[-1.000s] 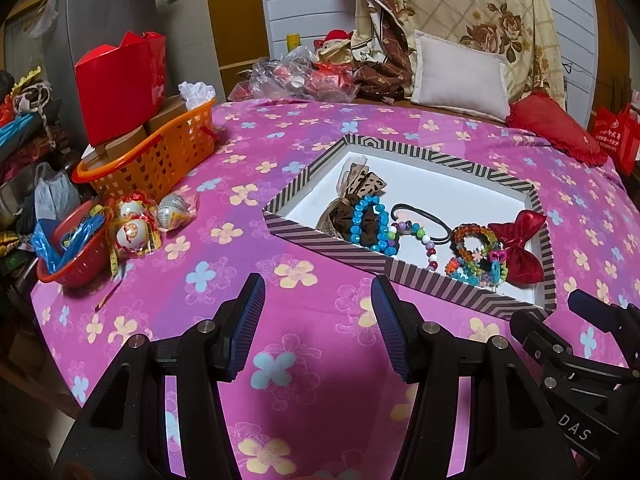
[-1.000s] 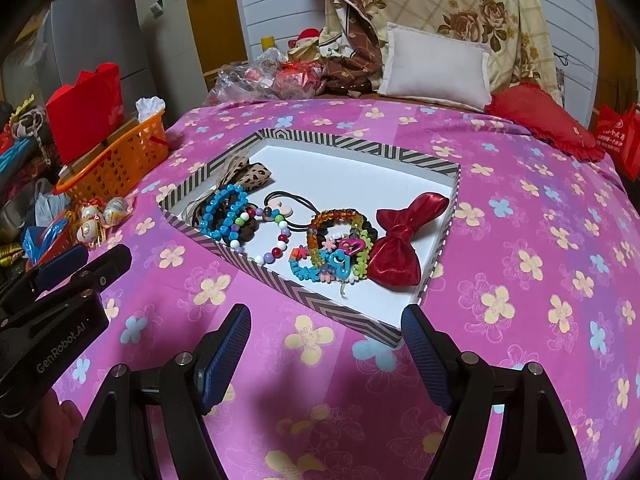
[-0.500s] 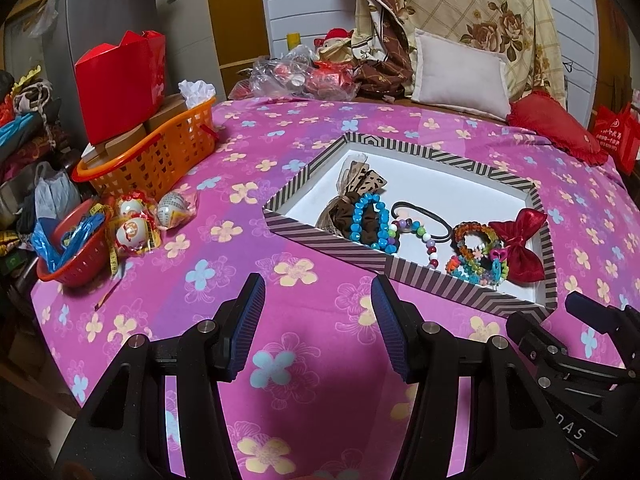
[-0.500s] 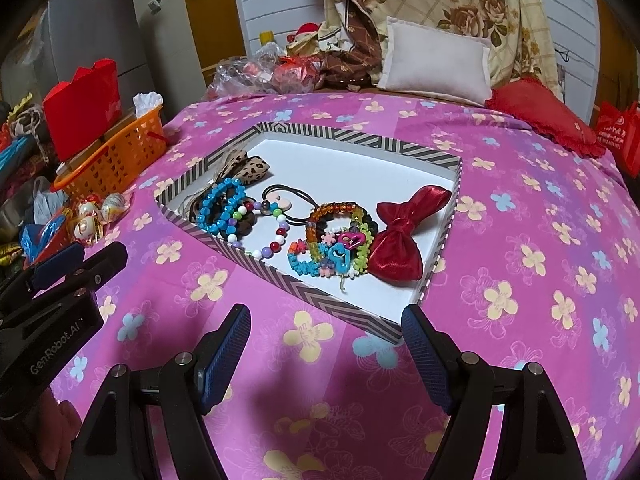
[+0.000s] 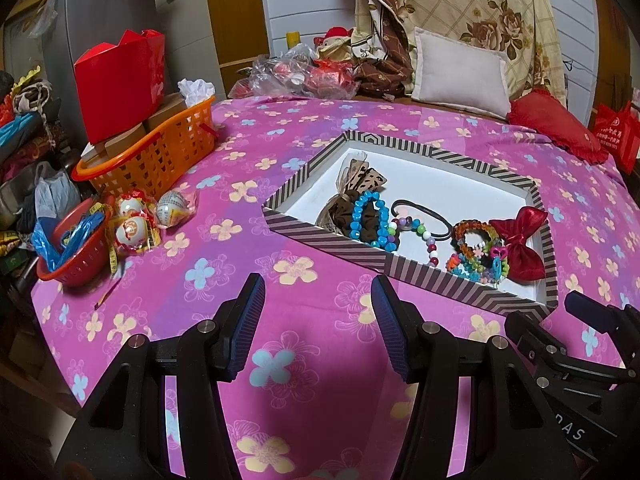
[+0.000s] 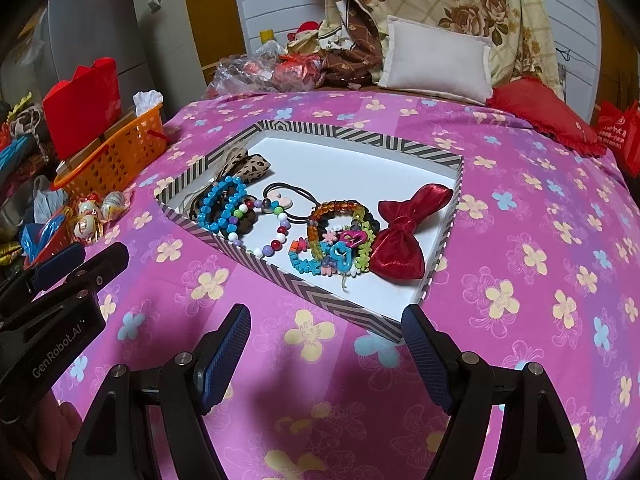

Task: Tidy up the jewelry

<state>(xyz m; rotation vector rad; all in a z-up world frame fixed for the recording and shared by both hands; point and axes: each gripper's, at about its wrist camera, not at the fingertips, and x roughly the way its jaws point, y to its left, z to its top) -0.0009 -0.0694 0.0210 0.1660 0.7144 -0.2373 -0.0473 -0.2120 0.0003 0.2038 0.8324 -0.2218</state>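
Left gripper (image 5: pixel 318 312) has its jaws wide apart, nothing between them, hovering over the pink flowered bedspread (image 5: pixel 248 264) short of the striped box (image 5: pixel 320 236). Right gripper (image 6: pixel 326 344) likewise stands well open and empty, its tips just short of the box's near corner. Neither touches any jewelry.

Progress, judged from the layout: hard to tell whether sorting is done or not yet begun. All pieces sit inside the box, none loose on the bed, but they lie bunched along the near side with the far half of the white floor bare. If "organize" means spreading or grouping, most of that looks left.

Box contents, from its left end to its right:
- leopard-print bow (image 6: pixel 244 166) at the left end, partly under other items
- blue bead bracelet (image 6: pixel 222 208) lying on a dark brown scrunchie (image 6: pixel 246 220)
- mixed-colour bead string (image 6: pixel 276 236) touching the blue one
- black hair tie (image 6: pixel 296 200) with a pale charm, behind the beads
- tangled pile of multicolour bracelets (image 6: pixel 336 240), overlapping each other
- red satin bow (image 6: pixel 400 244) at the right end, touching the pile

Other containers, off to the left of the bed: orange basket (image 5: pixel 160 152) holding cardboard boxes and a red paper bag (image 5: pixel 120 80); small red basket (image 5: pixel 76 260) with blue wrappers. Wrapped eggs (image 5: pixel 136 220) lie between the two baskets.
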